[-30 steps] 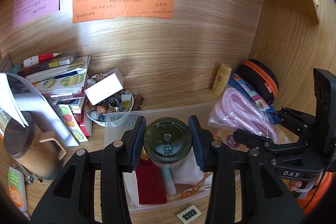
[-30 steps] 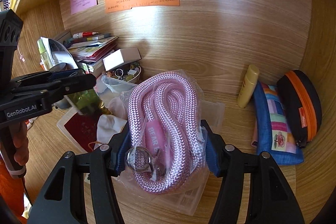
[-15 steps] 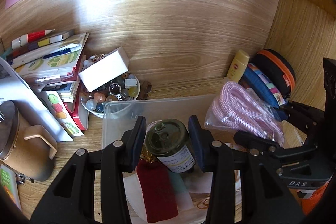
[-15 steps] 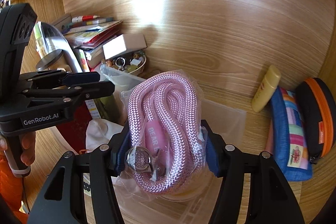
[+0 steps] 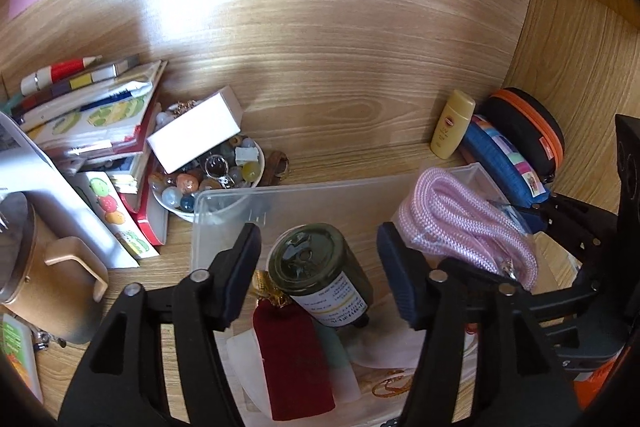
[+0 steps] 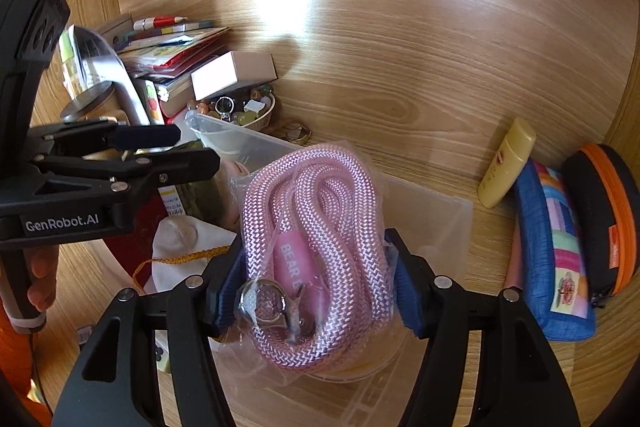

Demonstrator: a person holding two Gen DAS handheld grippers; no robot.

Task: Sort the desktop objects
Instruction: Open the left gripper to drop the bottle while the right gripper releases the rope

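A clear plastic box [image 5: 280,199] stands on the wooden desk. A dark green jar [image 5: 320,275] with a white label lies tilted inside it, beside a dark red pouch [image 5: 292,359]. My left gripper [image 5: 318,263] is open, its fingers apart on either side of the jar and not touching it. My right gripper [image 6: 312,287] is shut on a coiled pink rope [image 6: 316,235] in a clear bag and holds it over the right part of the box [image 6: 432,211]. The rope also shows in the left wrist view [image 5: 460,223].
A bowl of beads [image 5: 212,183] with a white carton [image 5: 196,135] on it stands behind the box. Stacked books [image 5: 88,119] and a brown mug [image 5: 40,283] are at the left. A yellow bottle [image 6: 506,163], blue pouch [image 6: 556,259] and orange-trimmed case [image 6: 604,215] lie right.
My left gripper has opened and let the green jar go; the jar now lies in the box. The right gripper has carried the pink rope closer over the box.
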